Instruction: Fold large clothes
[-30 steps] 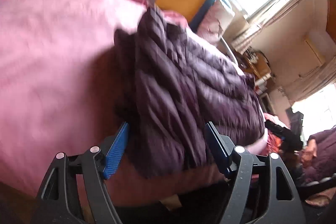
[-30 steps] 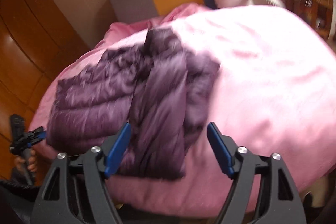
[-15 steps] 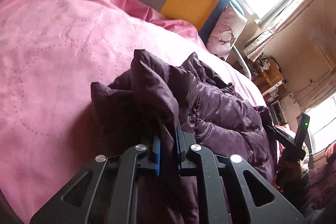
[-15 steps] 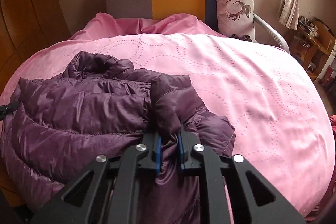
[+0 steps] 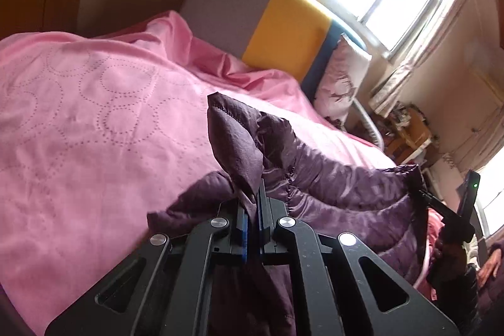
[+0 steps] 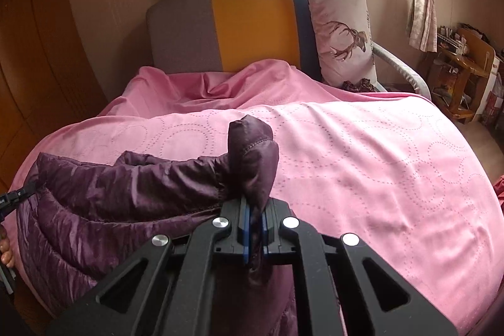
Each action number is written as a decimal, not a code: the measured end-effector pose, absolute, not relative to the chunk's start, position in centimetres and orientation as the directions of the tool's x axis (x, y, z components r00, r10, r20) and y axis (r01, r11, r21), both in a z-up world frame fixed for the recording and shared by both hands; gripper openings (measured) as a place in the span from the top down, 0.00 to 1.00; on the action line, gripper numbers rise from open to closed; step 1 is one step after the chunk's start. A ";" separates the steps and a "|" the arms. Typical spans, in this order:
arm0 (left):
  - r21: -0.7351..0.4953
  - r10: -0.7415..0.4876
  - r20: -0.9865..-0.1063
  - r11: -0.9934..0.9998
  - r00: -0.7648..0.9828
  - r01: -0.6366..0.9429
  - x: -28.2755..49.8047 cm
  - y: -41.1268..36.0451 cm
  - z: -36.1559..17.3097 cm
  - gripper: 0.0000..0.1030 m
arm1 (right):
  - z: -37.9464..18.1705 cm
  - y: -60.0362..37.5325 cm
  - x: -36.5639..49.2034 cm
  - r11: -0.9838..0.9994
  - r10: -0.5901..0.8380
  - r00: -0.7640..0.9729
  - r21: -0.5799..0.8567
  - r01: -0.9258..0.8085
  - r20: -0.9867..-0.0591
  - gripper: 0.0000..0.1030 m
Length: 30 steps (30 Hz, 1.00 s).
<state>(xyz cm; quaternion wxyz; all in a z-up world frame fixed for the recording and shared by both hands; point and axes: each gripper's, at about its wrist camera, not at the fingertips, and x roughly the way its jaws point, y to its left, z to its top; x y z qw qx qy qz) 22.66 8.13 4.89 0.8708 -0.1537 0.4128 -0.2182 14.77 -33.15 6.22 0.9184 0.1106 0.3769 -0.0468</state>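
Observation:
A dark purple quilted jacket hangs stretched between both grippers over the near edge of a bed with a pink cover. My left gripper is shut on a pinched fold of the jacket, which stands up above the blue pads. In the right wrist view, my right gripper is likewise shut on another fold of the jacket; the cloth bulges above the pads. The jacket's lower part drops out of sight below both grippers. The other gripper shows at each view's edge: right gripper, left gripper.
The pink cover spreads wide beyond the jacket. At the bed's head stand a grey, yellow and blue headboard and a deer-print pillow. A cluttered wooden shelf stands right; wooden panelling lines the left wall.
Both grippers went from open around the lying jacket to shut on its folds. They then drew back and slightly up, lifting the jacket's edge off the cover.

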 end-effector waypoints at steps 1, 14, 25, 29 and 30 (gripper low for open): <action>-0.440 -0.491 -0.674 0.867 0.552 0.234 23.8 7.8 4.1 0.97 | 5.3 -33.4 16.1 0.969 -0.014 0.693 0.162 0.187 -0.721 0.96; -0.360 -0.380 -0.815 0.924 0.437 0.133 28.4 5.9 -4.3 0.96 | -4.3 -34.1 21.6 0.960 -0.049 0.534 0.108 0.259 -0.844 0.86; -0.271 -0.289 -0.702 0.954 0.651 0.130 22.5 4.2 4.1 0.50 | 2.7 -23.7 16.9 0.992 0.109 0.660 0.121 -0.026 -0.744 0.39; -0.275 -0.347 -0.675 0.937 0.651 0.215 19.4 2.2 5.0 0.32 | 2.1 -24.1 15.3 0.980 0.131 0.656 0.197 0.027 -0.743 0.46; -0.261 -0.356 -0.669 0.934 0.652 0.243 18.4 1.5 5.1 0.32 | 2.3 -24.9 14.5 0.976 0.117 0.669 0.210 0.060 -0.734 0.44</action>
